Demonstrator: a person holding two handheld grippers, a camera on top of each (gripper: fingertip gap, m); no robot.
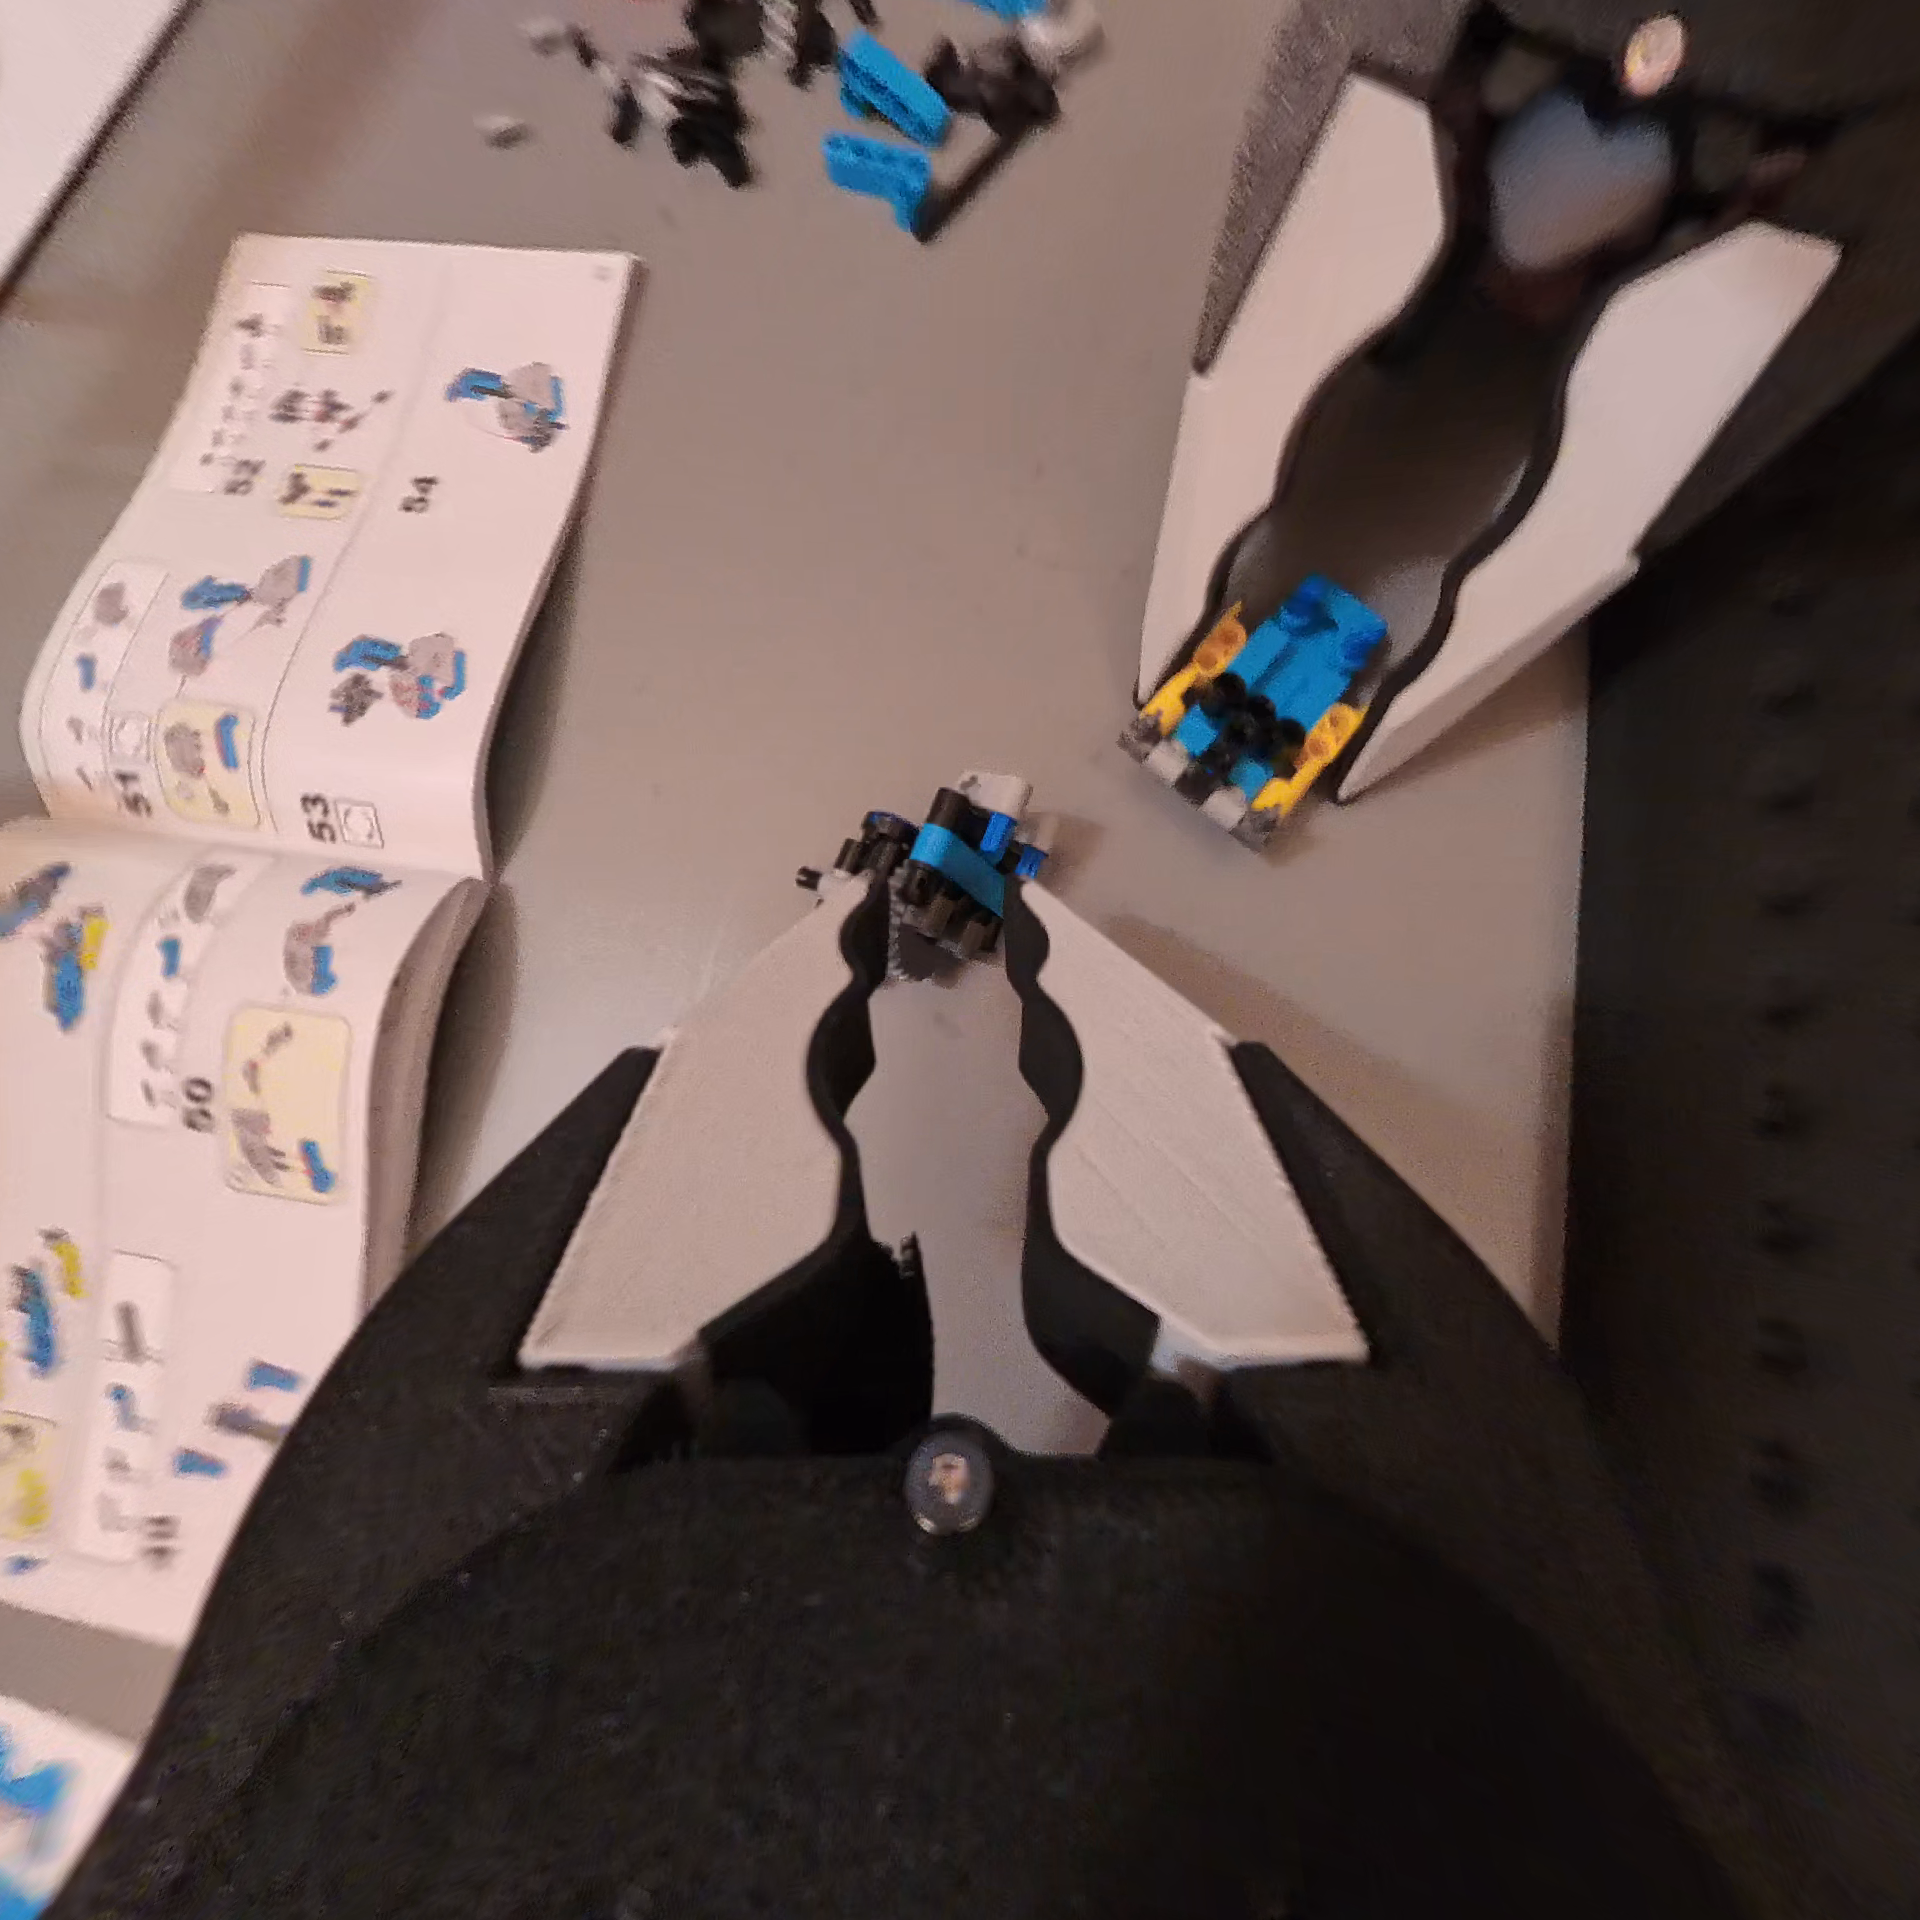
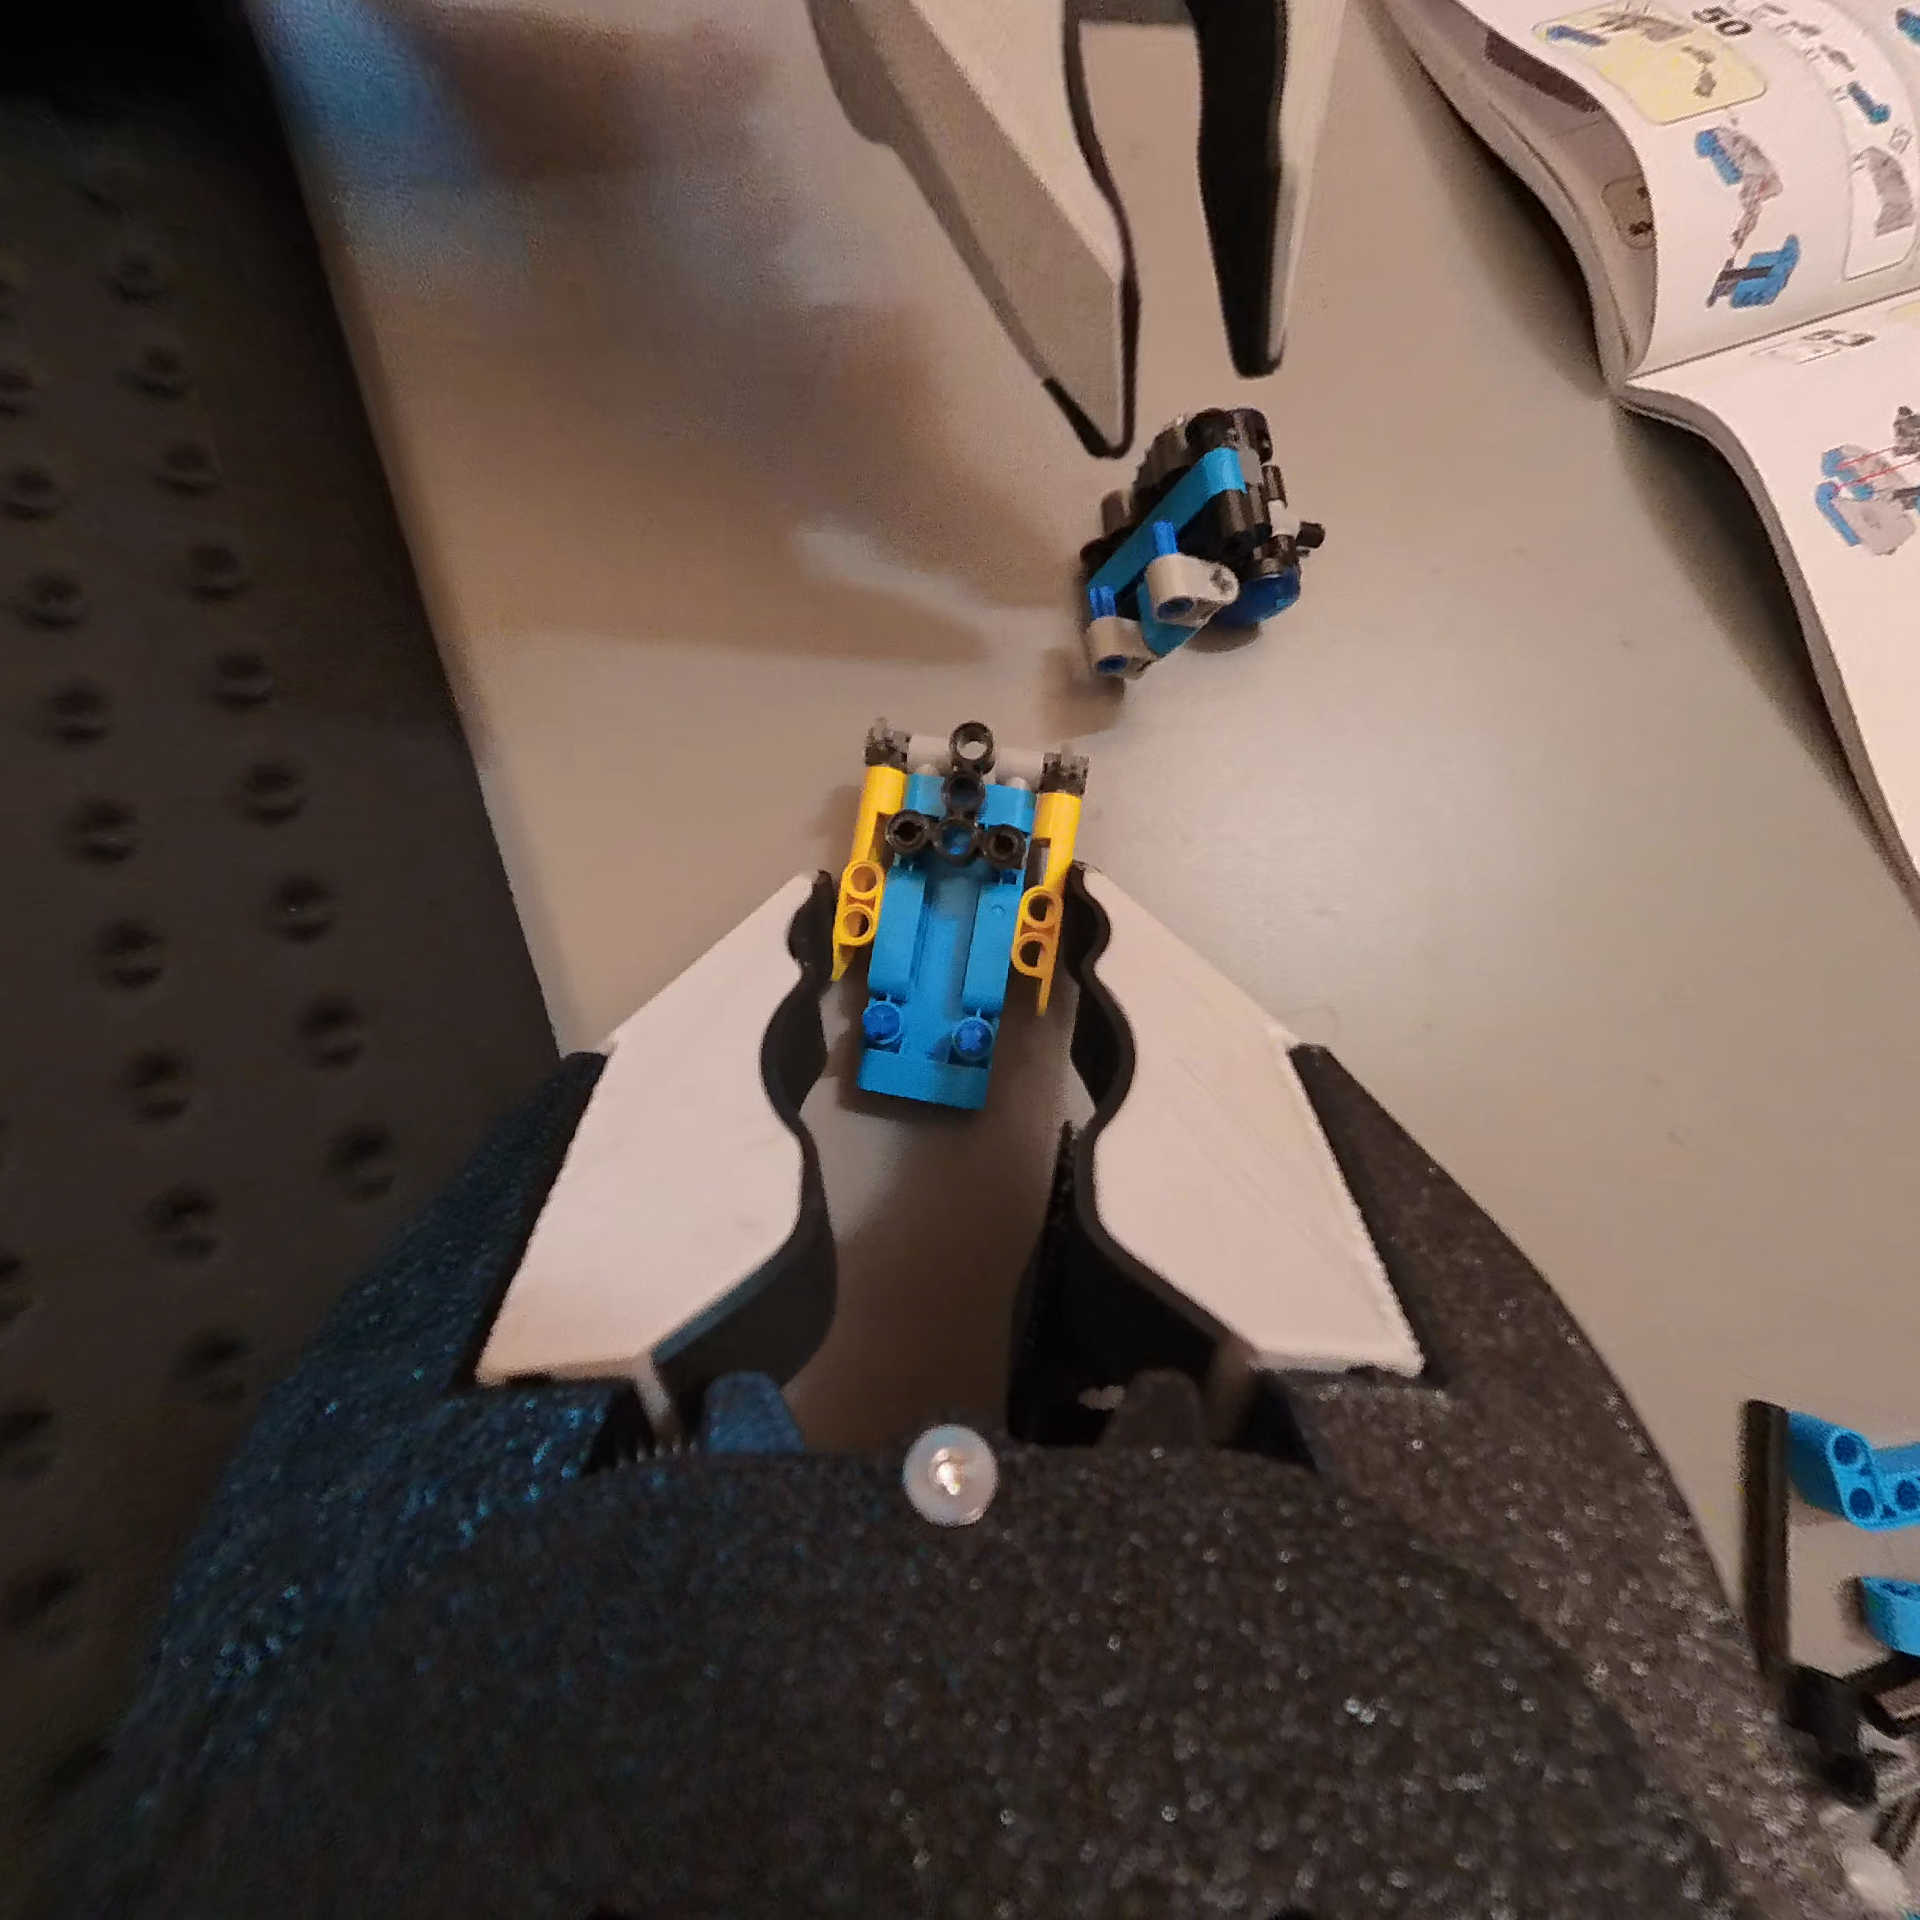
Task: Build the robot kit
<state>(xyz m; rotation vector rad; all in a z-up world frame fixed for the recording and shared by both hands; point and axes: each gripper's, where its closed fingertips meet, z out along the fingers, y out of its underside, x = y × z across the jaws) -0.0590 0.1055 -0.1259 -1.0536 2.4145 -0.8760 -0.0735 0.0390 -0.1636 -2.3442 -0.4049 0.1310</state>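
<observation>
My right gripper is shut on a blue and yellow brick assembly; its black pads press the yellow side pieces, and the front end with black connectors sticks out past the tips. In the left wrist view this gripper and its assembly are at the upper right. My left gripper is open. A small blue, black and grey assembly lies on the grey table right at its tips. In the right wrist view the left gripper hovers just over that small assembly.
An open instruction booklet lies at the left, also shown in the right wrist view. A pile of loose blue and black parts sits at the far side. A dark perforated board borders the table's edge. My right fingertips sit around 8 cm from my left ones.
</observation>
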